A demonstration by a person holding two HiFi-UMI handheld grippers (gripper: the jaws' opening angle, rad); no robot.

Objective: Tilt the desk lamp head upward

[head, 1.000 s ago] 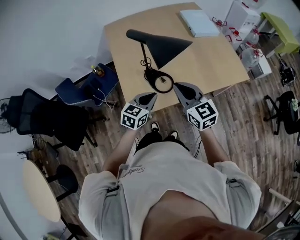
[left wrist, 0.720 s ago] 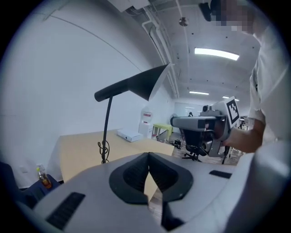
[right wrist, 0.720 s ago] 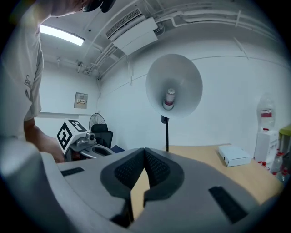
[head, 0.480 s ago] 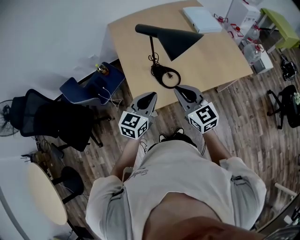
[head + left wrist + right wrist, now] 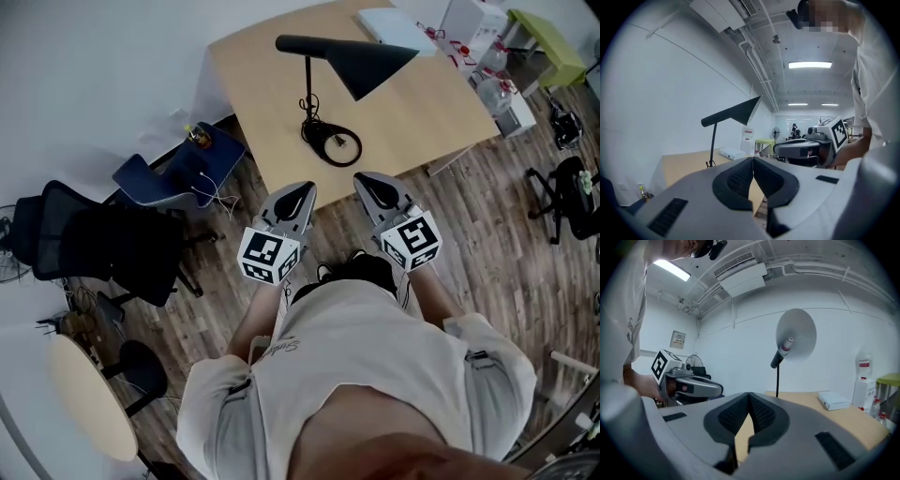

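Observation:
A black desk lamp stands on the wooden table [image 5: 262,94]: round base [image 5: 333,146], thin stem [image 5: 307,89], cone head [image 5: 375,64] pointing right and down. My left gripper [image 5: 302,193] and right gripper [image 5: 367,181] hover side by side just off the table's near edge, short of the base. Both are shut with nothing in them. The left gripper view shows its jaws [image 5: 753,161] closed below the lamp head [image 5: 740,110]. In the right gripper view the closed jaws [image 5: 749,397] sit under the head's white inside [image 5: 797,336].
A white flat box [image 5: 394,23] lies at the table's far corner. A blue chair [image 5: 173,173] and a black office chair [image 5: 103,244] stand left of the table. A white cabinet with bottles [image 5: 487,37] is at the right, a round table [image 5: 89,398] lower left.
Both grippers have drawn back from beside the lamp base to just off the table's near edge. They stay shut. The lamp has not moved on the table.

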